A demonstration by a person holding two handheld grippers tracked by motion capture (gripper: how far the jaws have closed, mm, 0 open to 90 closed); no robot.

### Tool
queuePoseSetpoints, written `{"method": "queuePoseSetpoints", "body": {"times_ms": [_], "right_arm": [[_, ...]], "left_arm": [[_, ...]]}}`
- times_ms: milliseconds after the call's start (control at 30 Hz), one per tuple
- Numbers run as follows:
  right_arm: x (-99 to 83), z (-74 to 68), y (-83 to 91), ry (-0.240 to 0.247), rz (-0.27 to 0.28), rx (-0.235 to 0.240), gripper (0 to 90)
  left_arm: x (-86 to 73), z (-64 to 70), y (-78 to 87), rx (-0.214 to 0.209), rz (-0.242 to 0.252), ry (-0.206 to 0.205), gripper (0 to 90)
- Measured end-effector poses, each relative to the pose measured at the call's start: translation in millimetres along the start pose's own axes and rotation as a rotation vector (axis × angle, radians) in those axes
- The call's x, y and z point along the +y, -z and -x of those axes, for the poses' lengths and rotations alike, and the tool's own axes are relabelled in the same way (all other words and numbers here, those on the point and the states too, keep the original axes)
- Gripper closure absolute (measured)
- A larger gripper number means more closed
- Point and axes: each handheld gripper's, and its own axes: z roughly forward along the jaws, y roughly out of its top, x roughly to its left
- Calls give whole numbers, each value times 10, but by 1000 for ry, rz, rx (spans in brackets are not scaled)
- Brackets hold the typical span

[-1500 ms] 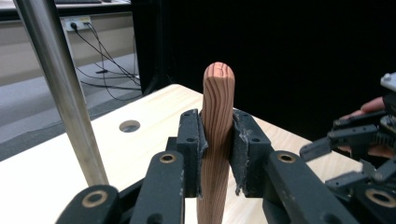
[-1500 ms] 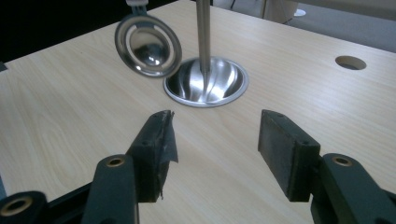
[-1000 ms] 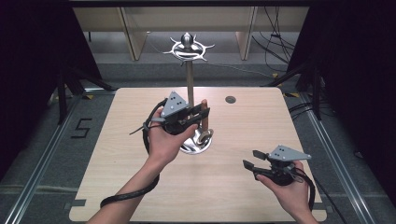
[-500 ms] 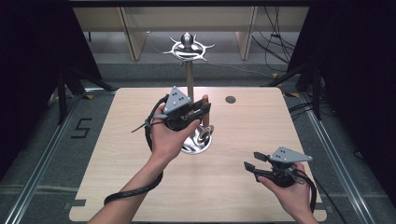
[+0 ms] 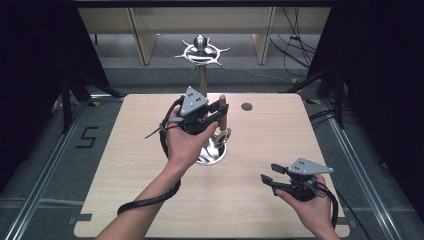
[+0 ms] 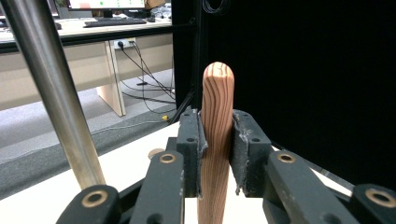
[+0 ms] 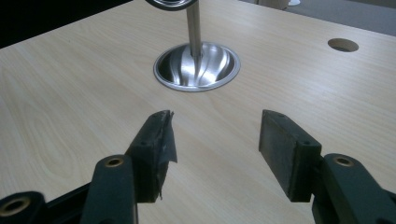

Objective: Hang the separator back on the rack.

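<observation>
A utensil with a wooden handle stands upright in my left gripper, just right of the pole of a metal stand. The jaws are shut on the handle, whose rounded top rises above the left gripper. The utensil's metal lower end hangs over the stand's dish-shaped base; I cannot tell its shape. The pole carries a ring of hooks at its top. My right gripper is open and holds nothing, low over the table's near right; the right gripper faces the base.
The light wooden table has a round cable hole at the far right of centre. Dark curtains flank both sides. A cable trails from the left gripper along the forearm. Desks and floor cables lie beyond the table's far edge.
My left gripper has moved slightly up and away with the wooden handle, which now stands more upright beside the pole. The right gripper has barely shifted.
</observation>
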Motion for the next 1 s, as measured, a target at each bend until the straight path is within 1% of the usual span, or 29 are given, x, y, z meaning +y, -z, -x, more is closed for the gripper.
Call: {"method": "queuePoseSetpoints", "body": {"times_ms": [67,100,133,167,233,267,300,333,367,400,433,467,500,633,667,700,733,767,800,867,900,933,967,1000], "right_arm": [[0,0,-3,0,0,2,450],[-1,-7,-3,-5,-1,3,450],[-4,-20,-7,-24,-3,5,450],[-6,-6,-11,-5,7,-3,450],[-9,-6,-17,-4,12,-5,450],[-6,-4,-12,-3,4,-2,450],[-4,-5,-9,-2,-2,2,449],[-3,-3,-11,-1,0,3,449],[-2,-24,-4,-25,-14,13,449],[-4,-16,-18,-7,11,5,449],[-3,-14,-18,-2,7,5,449],[-3,-25,-14,-18,-2,12,449],[-3,-17,-19,-5,6,6,449],[-8,-18,-30,-4,8,6,448],[-10,-20,-40,-1,19,1,449],[-10,-20,-40,-1,19,1,449],[-8,-19,-38,4,17,2,449],[-4,-18,-31,7,10,2,449],[-2,-4,-32,27,10,1,449],[-1,-10,-28,16,7,5,449],[2,1,-29,33,11,4,449],[-2,-23,-22,-3,4,2,449],[-1,-19,-23,0,8,2,449],[0,-17,-21,1,7,2,449]], "left_arm": [[19,7,-16,3,4,2,742],[30,12,-24,5,8,1,742],[41,18,-34,5,11,0,742],[57,23,-42,9,13,-3,742],[84,27,-58,10,18,-6,741],[94,27,-61,12,20,-7,742],[106,38,-68,14,24,7,742],[120,36,-71,19,24,2,742],[135,34,-76,25,27,-2,742],[149,36,-79,29,28,-3,742],[163,39,-81,37,31,-3,742],[179,40,-81,42,32,-9,742],[197,44,-79,48,33,-13,742],[279,43,-75,62,38,-10,742],[300,45,-76,64,40,-4,742],[319,62,-85,63,53,20,742],[338,62,-86,67,54,21,742],[356,62,-87,71,56,20,742],[375,66,-89,73,58,22,742],[398,66,-90,78,58,20,742],[408,59,-85,79,49,9,742],[416,55,-83,82,48,2,742],[421,60,-86,80,50,10,742],[429,56,-86,82,53,4,742]]}}
